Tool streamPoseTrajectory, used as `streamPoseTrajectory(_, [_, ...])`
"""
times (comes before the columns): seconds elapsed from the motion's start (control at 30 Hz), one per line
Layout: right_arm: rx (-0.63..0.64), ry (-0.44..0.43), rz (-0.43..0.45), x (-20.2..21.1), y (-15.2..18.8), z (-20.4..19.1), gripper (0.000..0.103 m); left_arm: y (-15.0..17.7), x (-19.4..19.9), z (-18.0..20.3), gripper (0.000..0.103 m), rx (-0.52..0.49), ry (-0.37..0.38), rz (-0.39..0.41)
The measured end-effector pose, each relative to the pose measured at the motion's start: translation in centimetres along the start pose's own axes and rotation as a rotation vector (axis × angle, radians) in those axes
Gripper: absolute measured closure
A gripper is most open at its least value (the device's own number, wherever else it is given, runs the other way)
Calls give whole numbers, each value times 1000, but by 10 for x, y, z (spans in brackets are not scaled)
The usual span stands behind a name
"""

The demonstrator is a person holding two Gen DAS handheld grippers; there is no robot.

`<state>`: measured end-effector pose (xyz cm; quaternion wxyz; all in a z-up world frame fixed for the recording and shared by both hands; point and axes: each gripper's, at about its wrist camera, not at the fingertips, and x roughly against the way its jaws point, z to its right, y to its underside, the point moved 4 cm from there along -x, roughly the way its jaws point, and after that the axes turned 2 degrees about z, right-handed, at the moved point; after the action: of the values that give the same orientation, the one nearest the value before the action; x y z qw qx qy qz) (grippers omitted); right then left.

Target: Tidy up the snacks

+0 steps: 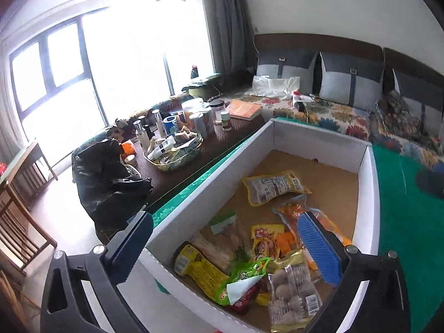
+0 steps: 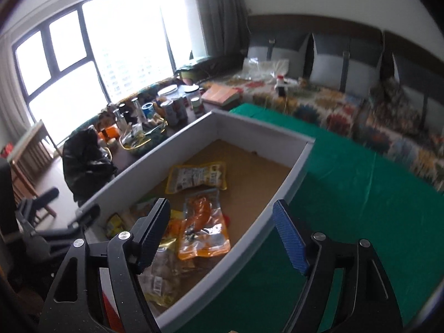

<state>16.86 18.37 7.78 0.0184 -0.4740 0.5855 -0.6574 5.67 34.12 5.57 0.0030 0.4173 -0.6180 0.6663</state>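
A white cardboard box [image 1: 249,152] with a brown floor stands on a green cloth [image 1: 405,227]. Several snack packets lie in it: a yellow one [image 1: 274,186] at the far end, an orange one [image 1: 291,211], a clear pack of round balls [image 1: 291,288], a green one [image 1: 244,274] and a long yellow one [image 1: 199,272]. My left gripper [image 1: 224,222] is open, straddling the box's left wall, with nothing gripped. My right gripper [image 2: 222,205] is open above the box's right wall [image 2: 249,236], over the orange packet [image 2: 202,230], and holds nothing.
Left of the box a dark low table [image 1: 236,136] carries jars, bottles, a book and a basket [image 1: 177,155] of small items. A black plastic bag [image 1: 108,177] sits at its near end. Behind it runs a floral-covered sofa [image 1: 333,113] with grey cushions. Wooden chairs [image 1: 16,222] stand at left.
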Motion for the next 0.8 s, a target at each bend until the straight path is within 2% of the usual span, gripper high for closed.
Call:
streamPoseTrajectory(0.23, [56,28,-28,14,15,-17,24,0,-2,4,0,-33,1,-30])
streamPoseTrajectory(0.5, [65,54,-95,11,27,-27,24,-4,7,-2,0,-14,63,-30])
streamPoseTrajectory(0.8, [64,62,-134,10,27,-38,24,-2,7,-3,0,-48,25,-80])
